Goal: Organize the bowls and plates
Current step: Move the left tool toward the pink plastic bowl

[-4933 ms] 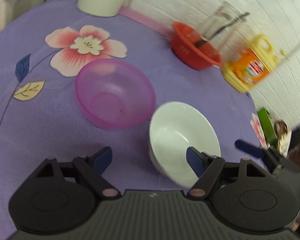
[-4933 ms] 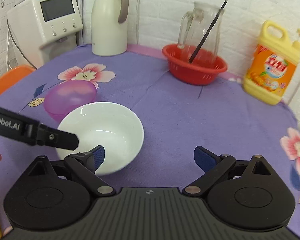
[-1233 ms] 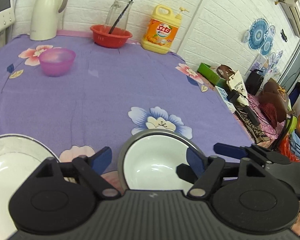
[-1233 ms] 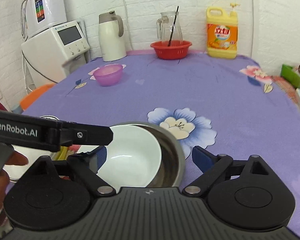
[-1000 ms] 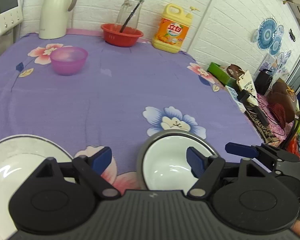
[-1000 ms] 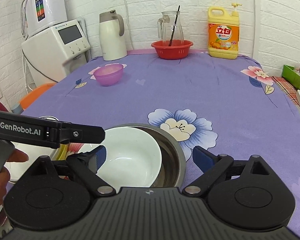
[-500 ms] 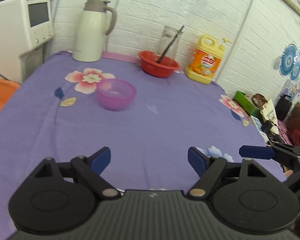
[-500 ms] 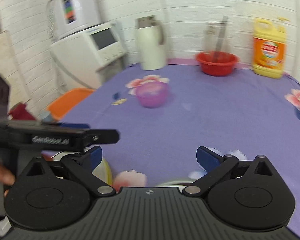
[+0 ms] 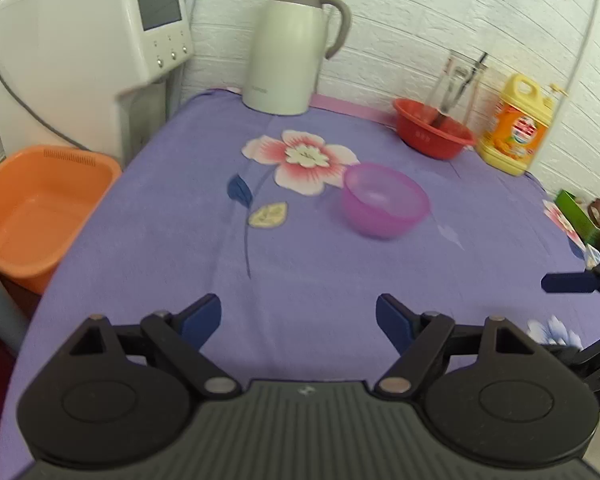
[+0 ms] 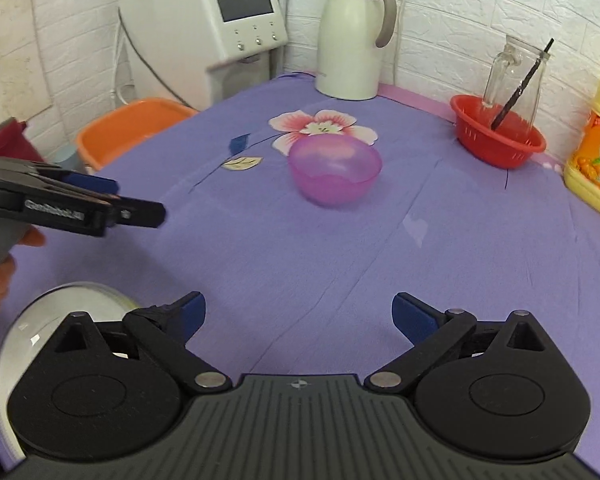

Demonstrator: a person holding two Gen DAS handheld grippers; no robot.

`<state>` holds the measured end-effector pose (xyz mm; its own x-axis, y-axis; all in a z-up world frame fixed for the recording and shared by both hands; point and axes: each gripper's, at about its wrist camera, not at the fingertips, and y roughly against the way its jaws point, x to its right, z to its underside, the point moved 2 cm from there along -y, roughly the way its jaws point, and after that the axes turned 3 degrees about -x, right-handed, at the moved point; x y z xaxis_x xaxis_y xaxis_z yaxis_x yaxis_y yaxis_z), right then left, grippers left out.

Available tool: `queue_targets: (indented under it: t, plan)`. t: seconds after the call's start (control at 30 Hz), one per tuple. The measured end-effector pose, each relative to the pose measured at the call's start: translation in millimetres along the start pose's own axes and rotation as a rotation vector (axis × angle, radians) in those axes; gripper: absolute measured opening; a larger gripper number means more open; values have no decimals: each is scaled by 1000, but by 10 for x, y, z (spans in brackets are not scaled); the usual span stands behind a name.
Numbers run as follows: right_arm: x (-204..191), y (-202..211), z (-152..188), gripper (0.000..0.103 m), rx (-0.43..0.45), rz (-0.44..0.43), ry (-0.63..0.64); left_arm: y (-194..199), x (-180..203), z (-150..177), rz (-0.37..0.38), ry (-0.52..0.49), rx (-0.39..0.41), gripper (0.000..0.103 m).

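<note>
Both tools gape; one purple bowl [image 10: 334,175] ahead

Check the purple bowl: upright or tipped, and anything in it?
Upright and empty: the purple bowl sits rim-up on the tablecloth, its translucent inside showing nothing.

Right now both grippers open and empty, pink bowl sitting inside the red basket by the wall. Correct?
Not quite. The pink bowl sits by itself on the purple cloth, beside the printed flower and well clear of the red basket; the basket holds a glass jug. The right wrist view shows it. The rest holds: left gripper and right gripper have their jaws apart with nothing between them.
</note>
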<state>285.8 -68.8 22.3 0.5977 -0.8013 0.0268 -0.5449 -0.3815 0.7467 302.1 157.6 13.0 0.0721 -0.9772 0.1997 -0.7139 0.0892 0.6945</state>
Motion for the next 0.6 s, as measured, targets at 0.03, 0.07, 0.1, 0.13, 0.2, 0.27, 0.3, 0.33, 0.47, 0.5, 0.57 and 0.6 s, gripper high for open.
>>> queue_targets:
  t: [0.03,0.07,0.1,0.13,0.2,0.27,0.3,0.33,0.47,0.5,0.57,0.6]
  plan:
    - [31,-115,-53,103,-14,4,-1,-62,-25,-89,-4,2,4,79]
    - [64,-231,-103,103,-21,9,0,-117,-35,-166,-10,8,7,79]
    - [94,-354,-157,103,-27,25,-4,-176,-39,-242,-11,15,8,79]
    - [117,-461,-201,103,-37,37,-9,-231,-27,-300,-4,16,9,79]
    - [170,-677,-289,103,-50,49,-9,-340,-2,-387,-2,21,3,79]
    - [214,-840,-344,103,-58,65,-6,-468,21,-455,0,21,-1,79]
    - [229,-908,-362,103,-63,70,2,-525,31,-475,1,20,-5,79]
    - [245,-968,-380,103,-68,77,8,-578,40,-488,2,21,-9,79]
    - [294,-1159,-401,103,-83,54,36,-811,74,-539,20,30,-23,79]
    - [312,-1166,-396,103,-70,33,37,-872,85,-565,26,30,-24,79]
    - [375,-1190,-392,103,-61,-12,11,-973,101,-618,40,35,-21,79]
    - [417,-1199,-385,103,-46,-32,-13,-1038,99,-653,56,46,-17,80]
